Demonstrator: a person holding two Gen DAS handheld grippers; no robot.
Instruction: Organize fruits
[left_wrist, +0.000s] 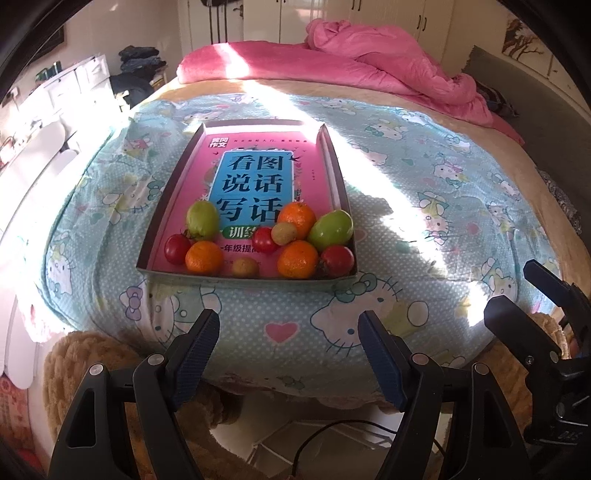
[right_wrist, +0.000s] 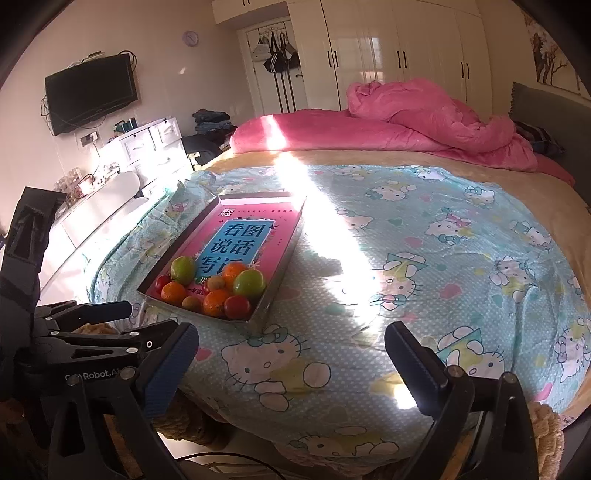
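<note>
Since the fruits all sit bunched at the near end of the shallow tray (left_wrist: 334, 173), which rests on the patterned sheet (left_wrist: 424, 206) of the bed, you have little free room between them. Three oranges (left_wrist: 297, 259), two green fruits (left_wrist: 330, 230), three red tomatoes (left_wrist: 337, 261) and two small brownish fruits (left_wrist: 283, 233) lie mixed and touching on the pink book cover (left_wrist: 251, 177) that lines the tray. Whether this heap is the sorted result or the jumble awaiting sorting, the views do not settle.

Your left gripper (left_wrist: 288, 354) hangs short of the tray with its jaws spread wide and nothing between them; your right gripper (right_wrist: 291, 369) is likewise spread and empty, off to the tray's right.

Judge every piece as light, round and ready to roll on that glossy cover. The tomatoes look thin-skinned and smooth, so they would likely slip or split under a hard squeeze; close gently across the widest part. The oranges probably bear a firmer pinch, their dimpled peel giving better purchase. The green fruits seem hard and waxy, so centre them well. The small brown ones are easily lost between the pads.

Any fruit you nudge may set its neighbours rolling, and the mattress gives underneath, so the tray itself may tip if you press down.
</note>
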